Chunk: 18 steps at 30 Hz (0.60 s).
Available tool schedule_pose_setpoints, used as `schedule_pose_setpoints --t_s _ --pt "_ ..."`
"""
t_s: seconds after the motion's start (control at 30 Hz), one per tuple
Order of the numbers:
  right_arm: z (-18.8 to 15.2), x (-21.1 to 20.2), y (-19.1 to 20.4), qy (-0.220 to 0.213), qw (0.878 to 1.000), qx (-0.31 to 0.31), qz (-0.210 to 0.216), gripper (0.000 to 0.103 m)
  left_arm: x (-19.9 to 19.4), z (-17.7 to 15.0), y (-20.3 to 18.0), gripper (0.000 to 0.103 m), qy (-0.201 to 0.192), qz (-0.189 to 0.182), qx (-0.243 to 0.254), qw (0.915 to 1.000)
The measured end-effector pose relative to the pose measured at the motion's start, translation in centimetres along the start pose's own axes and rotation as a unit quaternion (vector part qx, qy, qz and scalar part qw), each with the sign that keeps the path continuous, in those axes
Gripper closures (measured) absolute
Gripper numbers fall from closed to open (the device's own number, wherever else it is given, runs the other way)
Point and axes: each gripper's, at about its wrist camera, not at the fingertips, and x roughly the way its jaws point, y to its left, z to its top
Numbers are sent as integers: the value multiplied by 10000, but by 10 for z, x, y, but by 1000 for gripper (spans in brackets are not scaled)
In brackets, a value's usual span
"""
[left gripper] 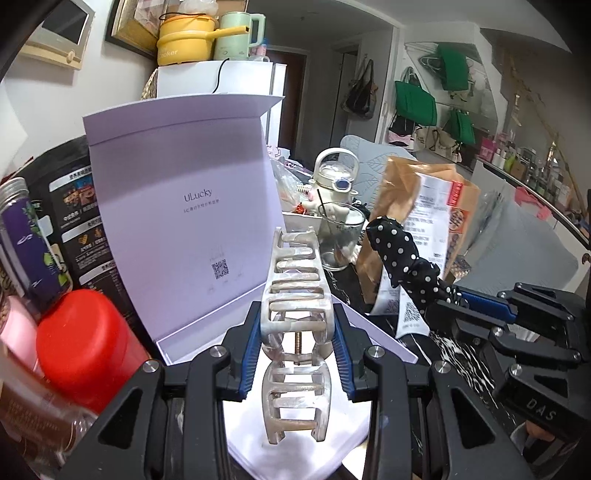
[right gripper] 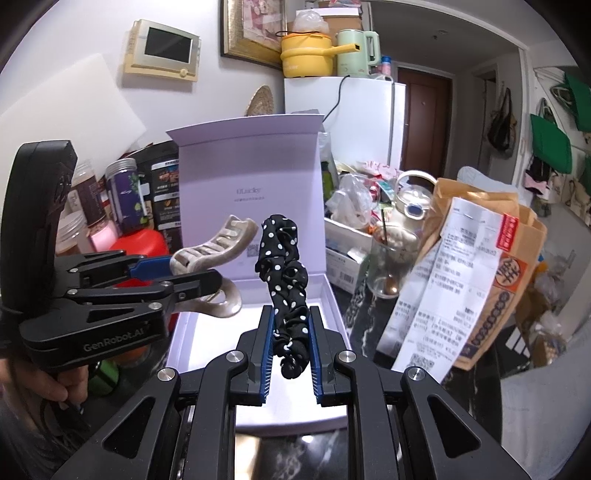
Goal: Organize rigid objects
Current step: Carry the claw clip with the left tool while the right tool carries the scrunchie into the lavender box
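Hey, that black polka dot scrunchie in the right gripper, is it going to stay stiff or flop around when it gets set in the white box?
The scrunchie is bunched, wrinkled fabric, so it is probably soft and will likely slump once released. The right gripper has squeezed it narrow, which suggests it compresses easily. It looks light and unlikely to roll in the box.

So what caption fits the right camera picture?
Right gripper holds a polka-dot scrunchie over the open white box.

White walls carry a wall panel and a framed picture. A white fridge stands near a dark door; green bags hang right, above the dark marbled tabletop.
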Motion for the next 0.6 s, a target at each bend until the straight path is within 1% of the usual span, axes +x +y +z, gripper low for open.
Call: schedule_pose_setpoints --t_s 0.23,0.5,0.6 --pt "5 28 -5 143 9999 56 63 86 30 5 11 68 137 123 -84 9998" --pt "0 61 -14 295 9993 162 166 86 62 0 24 68 494 237 -115 9984" --pt "-4 74 -17 436 9985 282 180 86 74 -4 26 68 622 330 -71 9975"
